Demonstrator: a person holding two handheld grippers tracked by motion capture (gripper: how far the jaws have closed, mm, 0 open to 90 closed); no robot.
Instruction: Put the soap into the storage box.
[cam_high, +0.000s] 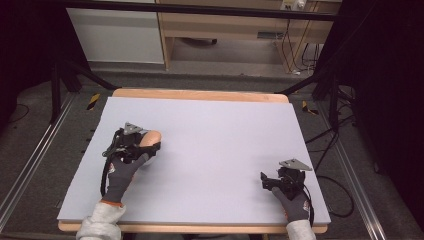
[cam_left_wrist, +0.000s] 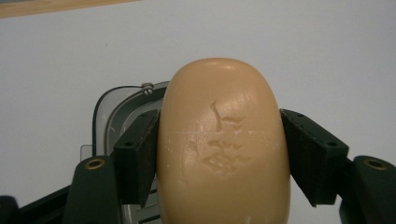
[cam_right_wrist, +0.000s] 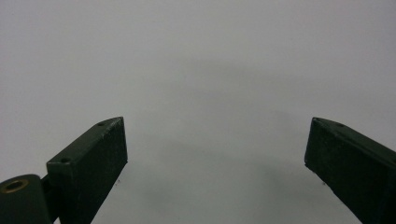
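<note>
A tan oval soap bar (cam_left_wrist: 219, 93) with a stamped mark on its face sits between the jaws of my left gripper (cam_left_wrist: 223, 140), which is shut on its two sides. Under and behind the bar lies a grey soap dish (cam_left_wrist: 105, 112) with a raised rim, partly hidden by the bar. In the high view the left gripper (cam_high: 150, 145) holds the soap bar (cam_high: 152, 136) over the left part of the grey mat (cam_high: 220, 135). My right gripper (cam_high: 265, 181) rests low at the mat's near right. Its jaws stand wide apart with nothing between them, as the right gripper (cam_right_wrist: 217, 140) view shows.
The grey mat covers a wooden table (cam_high: 200, 94) whose edge shows at the back. Black stands (cam_high: 57, 85) and cables (cam_high: 330, 145) flank the table on the floor. A wooden cabinet (cam_high: 225, 25) stands beyond.
</note>
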